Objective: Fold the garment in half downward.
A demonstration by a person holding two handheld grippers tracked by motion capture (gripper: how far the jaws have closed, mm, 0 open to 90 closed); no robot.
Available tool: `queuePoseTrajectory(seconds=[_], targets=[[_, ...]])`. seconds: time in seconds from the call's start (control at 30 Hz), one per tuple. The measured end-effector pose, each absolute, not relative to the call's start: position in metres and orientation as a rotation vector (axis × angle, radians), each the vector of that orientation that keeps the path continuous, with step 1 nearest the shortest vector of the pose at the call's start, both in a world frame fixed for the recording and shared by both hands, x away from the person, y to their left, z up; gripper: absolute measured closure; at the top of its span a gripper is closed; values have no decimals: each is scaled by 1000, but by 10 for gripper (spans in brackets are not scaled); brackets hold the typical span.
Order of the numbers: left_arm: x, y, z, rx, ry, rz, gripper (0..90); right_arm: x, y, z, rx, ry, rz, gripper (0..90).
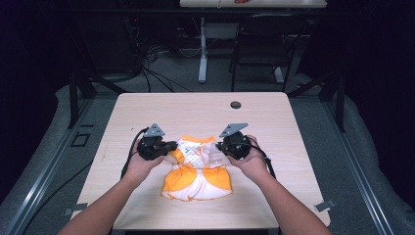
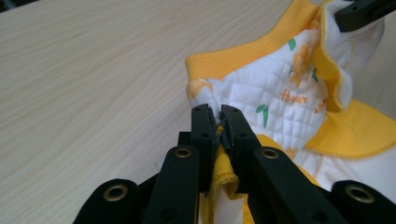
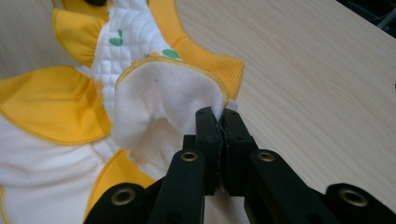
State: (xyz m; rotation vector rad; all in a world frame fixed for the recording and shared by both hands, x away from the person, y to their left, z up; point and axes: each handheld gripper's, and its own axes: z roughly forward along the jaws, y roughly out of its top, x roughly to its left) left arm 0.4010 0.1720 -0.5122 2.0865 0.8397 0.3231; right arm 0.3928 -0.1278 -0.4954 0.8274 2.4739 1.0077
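On the table (image 1: pixel 147 107), both grippers — left gripper (image 2: pixel 219 114), right gripper (image 3: pixel 218 116) — clamped on the garment (image 1: pixel 198 171), apparently its shoulders.

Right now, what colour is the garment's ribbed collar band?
Yellow-orange collar band, clearest in the left gripper view.

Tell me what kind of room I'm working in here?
Probably a lab or recording workspace, not a home: a bare wooden table with a cable grommet, loose cables on grey carpet, a black chair and dark surroundings. Both grippers pinch a small yellow-and-white garment.
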Motion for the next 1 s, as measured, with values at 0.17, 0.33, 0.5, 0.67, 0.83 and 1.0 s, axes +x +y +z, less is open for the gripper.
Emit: queuePoseTrajectory(seconds=[0.17,0.33,0.5,0.67,0.83,1.0], targets=[[391,177,-525,2088,843,280,844,385,-130,-503,837,2486,1033,866],[379,178,-540,2085,841,228,827,375,-131,-520,886,2535,1046,837],[373,180,-546,2076,868,203,729,369,-131,-529,915,2562,1054,740],[368,182,-540,2060,883,206,660,363,-135,-525,932,2549,1105,650],[372,182,-521,2047,882,231,621,360,-138,-507,913,2518,1176,603],[385,179,-512,2038,964,291,716,370,-138,-498,965,2443,1165,773]])
